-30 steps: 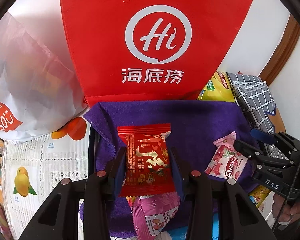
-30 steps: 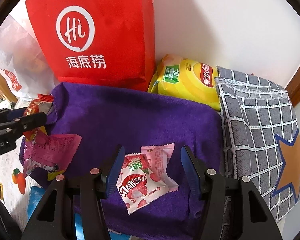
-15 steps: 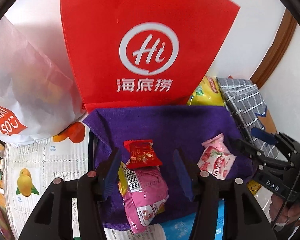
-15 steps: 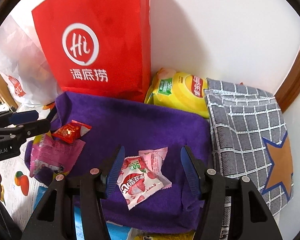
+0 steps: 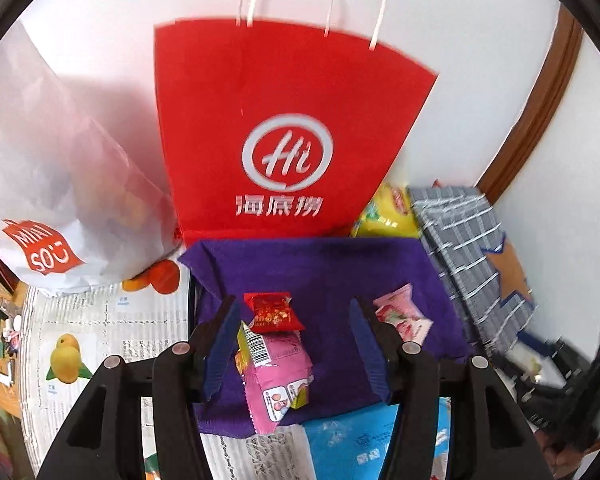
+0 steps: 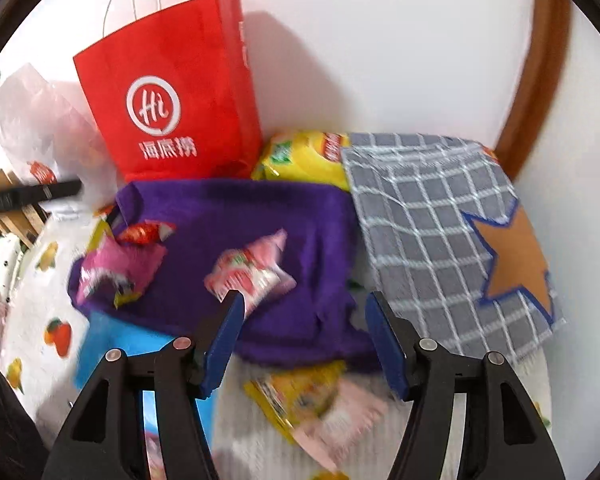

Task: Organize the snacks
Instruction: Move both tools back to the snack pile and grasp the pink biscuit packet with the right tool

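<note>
A purple cloth (image 5: pixel 328 268) (image 6: pixel 236 220) holds three snack packets: a small red packet (image 5: pixel 272 312) (image 6: pixel 144 234), a pink packet (image 5: pixel 278 372) (image 6: pixel 120 268) just in front of it, and a pink strawberry packet (image 5: pixel 402 316) (image 6: pixel 248 276) to the right. My left gripper (image 5: pixel 292 340) is open and empty, above the red and pink packets. My right gripper (image 6: pixel 304 320) is open and empty, raised over the cloth's front edge, right of the strawberry packet.
A red paper bag (image 5: pixel 284 132) (image 6: pixel 176 92) stands against the wall behind the cloth, a white plastic bag (image 5: pixel 52 184) to its left. A yellow chip bag (image 6: pixel 304 156) and grey checked cloth (image 6: pixel 440 216) lie right. A blue pack (image 5: pixel 364 440) and yellow-pink packet (image 6: pixel 312 400) lie in front.
My left gripper opened and let go of the red packet, which now lies on the purple cloth. Both grippers have pulled back and up; the right one also shifted right.
</note>
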